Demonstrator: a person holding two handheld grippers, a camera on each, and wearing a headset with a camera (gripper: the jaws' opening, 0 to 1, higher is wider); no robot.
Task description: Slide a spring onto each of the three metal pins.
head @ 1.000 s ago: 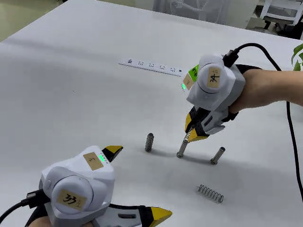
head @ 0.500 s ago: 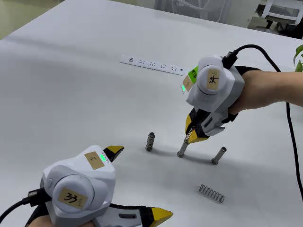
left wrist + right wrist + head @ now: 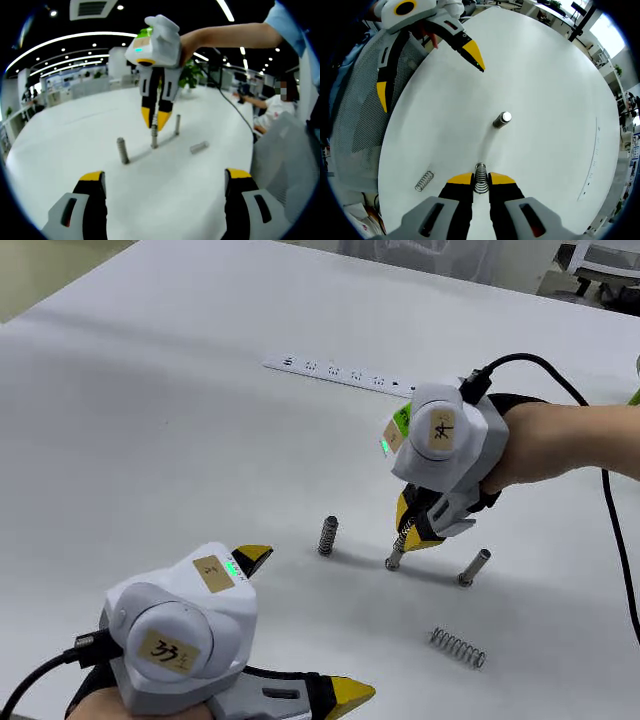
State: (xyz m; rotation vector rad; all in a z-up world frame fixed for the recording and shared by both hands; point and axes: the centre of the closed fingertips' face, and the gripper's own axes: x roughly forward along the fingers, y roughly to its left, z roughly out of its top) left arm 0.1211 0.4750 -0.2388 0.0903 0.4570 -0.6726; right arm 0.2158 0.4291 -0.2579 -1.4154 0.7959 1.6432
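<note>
Three metal pins stand in a row on the white table. The left pin [image 3: 327, 535] wears a spring [image 3: 502, 120]. My right gripper [image 3: 411, 532] is shut on a second spring [image 3: 480, 177] and holds it upright right at the top of the middle pin [image 3: 395, 558], also seen as the middle pin [image 3: 154, 137]. The right pin [image 3: 473, 567] is bare. A third spring [image 3: 457, 648] lies loose on the table in front of the pins. My left gripper [image 3: 300, 625] hovers open near the table's front, with nothing between its jaws.
A white power strip [image 3: 340, 375] lies farther back on the table. A black cable [image 3: 610, 520] runs from the right gripper along the right side. In the left gripper view a person sits beyond the table at the right.
The head camera has shifted a little. My right gripper has come slightly lower with the spring over the middle pin. The left gripper keeps its place.
</note>
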